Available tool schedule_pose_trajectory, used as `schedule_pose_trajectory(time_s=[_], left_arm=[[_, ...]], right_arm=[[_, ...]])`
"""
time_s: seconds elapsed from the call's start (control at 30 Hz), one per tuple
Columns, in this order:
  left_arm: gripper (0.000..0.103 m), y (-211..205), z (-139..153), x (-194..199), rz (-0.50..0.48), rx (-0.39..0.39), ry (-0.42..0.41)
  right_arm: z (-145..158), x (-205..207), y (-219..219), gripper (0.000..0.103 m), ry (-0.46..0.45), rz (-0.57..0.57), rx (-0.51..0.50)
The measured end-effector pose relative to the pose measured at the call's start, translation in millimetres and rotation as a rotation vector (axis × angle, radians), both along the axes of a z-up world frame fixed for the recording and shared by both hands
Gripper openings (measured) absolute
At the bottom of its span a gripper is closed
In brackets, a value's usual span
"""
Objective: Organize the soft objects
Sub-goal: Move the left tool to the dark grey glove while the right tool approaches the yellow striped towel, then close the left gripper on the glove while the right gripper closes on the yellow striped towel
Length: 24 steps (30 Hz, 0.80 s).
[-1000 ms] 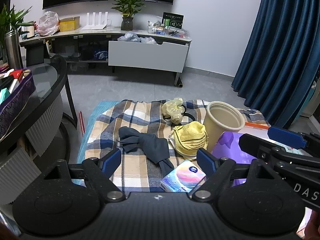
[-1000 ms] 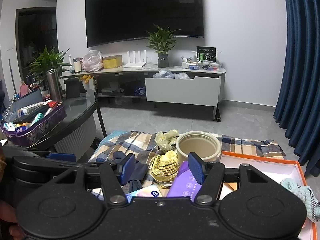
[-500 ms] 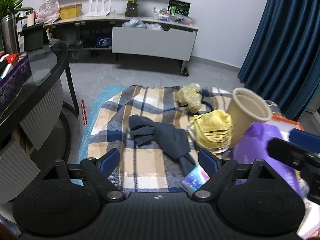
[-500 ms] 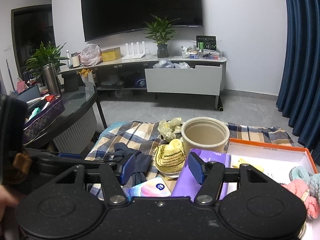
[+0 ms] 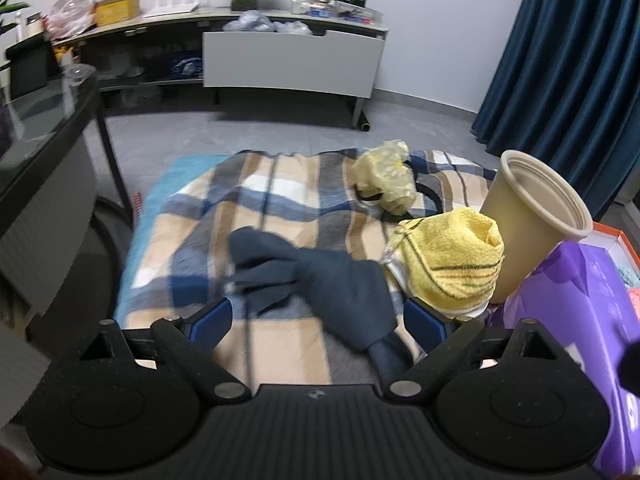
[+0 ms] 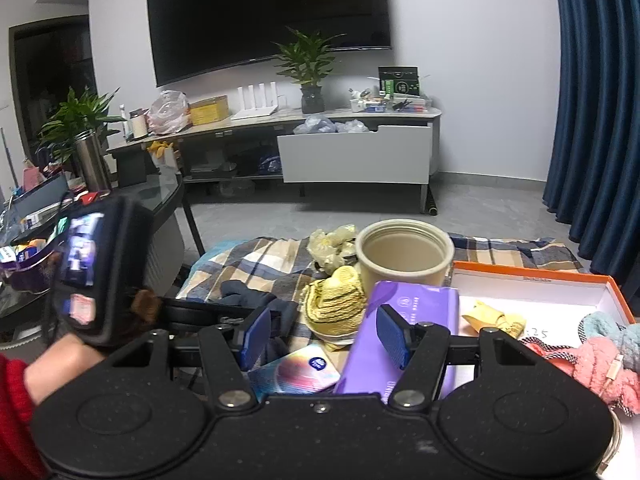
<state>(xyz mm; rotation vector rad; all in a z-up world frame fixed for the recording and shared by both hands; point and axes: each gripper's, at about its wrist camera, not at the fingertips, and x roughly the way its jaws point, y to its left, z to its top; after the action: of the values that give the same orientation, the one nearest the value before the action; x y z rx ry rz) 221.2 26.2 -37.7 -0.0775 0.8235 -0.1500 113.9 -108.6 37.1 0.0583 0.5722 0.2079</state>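
Observation:
A dark navy cloth [image 5: 312, 276] lies crumpled on the plaid blanket [image 5: 260, 200]. My left gripper [image 5: 318, 316] hangs low over it with its jaws opening; the cloth's near end sits between the blue pads, which stand apart from it. To the right a yellow striped cloth [image 5: 452, 264] is heaped in a shallow dish. My right gripper [image 6: 325, 336] is open and holds nothing, above a tissue pack [image 6: 296, 372] and a purple pack [image 6: 416, 308]. An orange-rimmed box [image 6: 532, 276] holds a yellow cloth [image 6: 494, 318] and pink knitwear [image 6: 588, 364].
A beige pot [image 5: 536, 216] stands behind the yellow cloth, with a pale yellow bundle [image 5: 386, 184] further back. A glass table [image 5: 36, 120] borders the left side. A hand in a red sleeve [image 6: 16, 396] holds the left device at the left of the right wrist view.
The left gripper has moved forward and down onto the dark cloth, and its jaws have spread wider. The right gripper has stayed nearly in place.

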Motion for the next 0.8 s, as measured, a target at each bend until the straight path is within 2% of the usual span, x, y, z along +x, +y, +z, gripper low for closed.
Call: schedule_pose_trajectory(time_s=[0.13, 0.2, 0.27, 0.37, 0.53, 0.8], left_arm=[[0.092, -12, -7, 16, -0.024, 0.037, -0.007], [0.079, -14, -12, 22, -0.034, 0.05, -0.004], [0.057, -12, -20, 28, -0.04, 0.047, 0.016], [0.044, -6, -19, 21, -0.042, 0.059, -0.003], [0.043, 13, -1, -3, -0.03, 0.011, -0.045], [0.043, 45, 23, -38, 0.025, 0.006, -0.102]], right_arm=[[0, 2, -2, 0.072, 0.003, -0.014, -0.002], [-1, 1, -1, 0.072, 0.008, -0.017, 0.001], [-1, 2, 1, 0.072, 0.009, -0.017, 0.002], [-2, 3, 6, 0.072, 0.014, -0.019, 0.001], [-7, 11, 24, 0.072, 0.037, -0.043, 0.014], [-33, 61, 68, 0.078, 0.099, -0.231, -0.003]])
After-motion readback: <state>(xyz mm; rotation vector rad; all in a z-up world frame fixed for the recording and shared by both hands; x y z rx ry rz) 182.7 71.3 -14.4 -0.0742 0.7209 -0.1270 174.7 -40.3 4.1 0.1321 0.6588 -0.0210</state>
